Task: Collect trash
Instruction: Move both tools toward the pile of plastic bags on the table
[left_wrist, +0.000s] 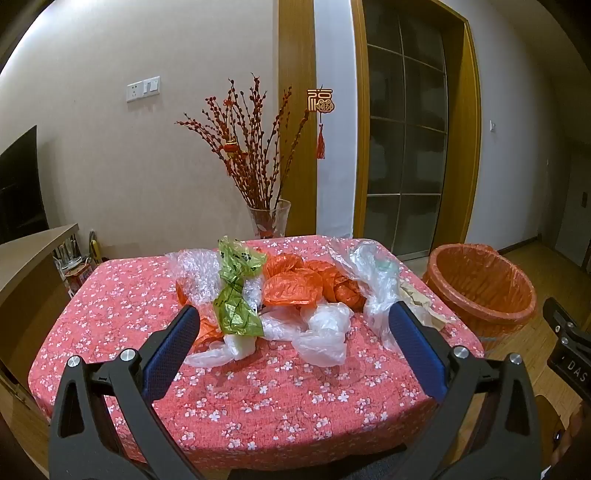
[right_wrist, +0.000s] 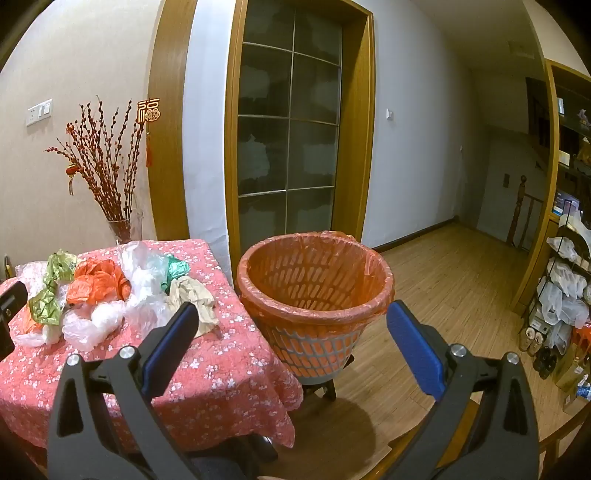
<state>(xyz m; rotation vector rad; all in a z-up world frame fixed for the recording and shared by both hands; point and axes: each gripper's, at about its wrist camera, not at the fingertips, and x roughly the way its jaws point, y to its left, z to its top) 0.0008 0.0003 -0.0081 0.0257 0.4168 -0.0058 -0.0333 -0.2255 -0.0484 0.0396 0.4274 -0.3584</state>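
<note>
So from my end both are just hovering: the left hand-held gripper (left_wrist: 291, 328) has its jaws spread wide with nothing between them, aimed at the trash pile (left_wrist: 280, 295) on the bench (left_wrist: 258, 406) (pink floral cloth). The pile is crumpled bags: an orange bag (left_wrist: 295, 284), green foil (left_wrist: 236, 291), bubble wrap (left_wrist: 195, 273), clear plastic (left_wrist: 369, 273) and brown paper (right_wrist: 194, 295). The right hand-held gripper (right_wrist: 291, 325) is spread wide too, empty, facing the orange-lined bin (right_wrist: 314, 284) just beside the bench's right edge.
</note>
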